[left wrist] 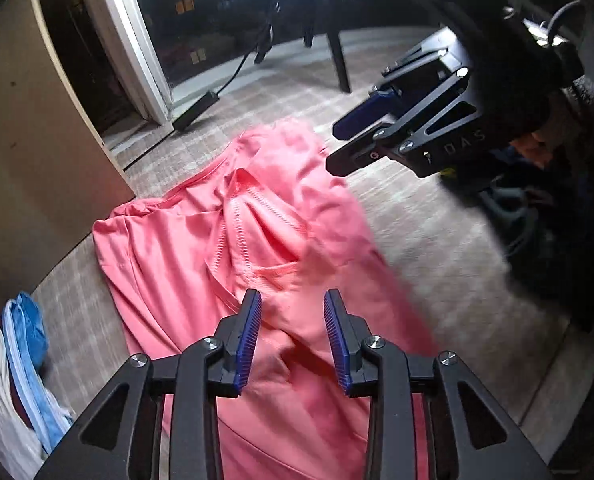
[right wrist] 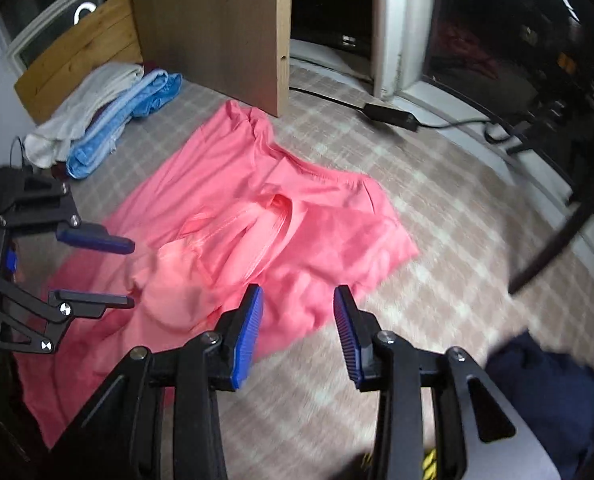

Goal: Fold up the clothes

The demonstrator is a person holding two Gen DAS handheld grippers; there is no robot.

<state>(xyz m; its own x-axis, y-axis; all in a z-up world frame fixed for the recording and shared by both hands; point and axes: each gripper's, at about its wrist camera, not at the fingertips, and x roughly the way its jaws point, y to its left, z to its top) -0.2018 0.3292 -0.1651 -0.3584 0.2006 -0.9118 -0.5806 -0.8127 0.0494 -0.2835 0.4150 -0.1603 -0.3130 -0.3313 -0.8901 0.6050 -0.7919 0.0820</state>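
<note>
My two tongs hang over a checked carpet, both angled downward. Nearest me, the left tongs (left wrist: pixel 293 336) stand partly open above the lower half of a pink shirt (left wrist: pixel 201 248), nothing between the blue pads (left wrist: pixel 249 340). The right tongs (right wrist: pixel 299 332) are also partly open and empty, poised over the shirt's near edge and the bare carpet (right wrist: pixel 437 240) beside it. The shirt lies loose on the carpet, rumpled, with a thick bunched ridge near the collar. I judge the risks this way: a pinch at that ridge could catch several layers and drag the whole shirt crooked; closing over bare carpet would miss the cloth entirely; uneven pulls from my two hands would skew the fold. Further off, by a wooden panel (right wrist: pixel 217 32), sits a stack (right wrist: pixel 97 120) of folded cloths, white and blue. To the right lies a dark blue garment (right wrist: pixel 549 392). Count: two tongs, one pink shirt, one stack, one dark garment.
</note>
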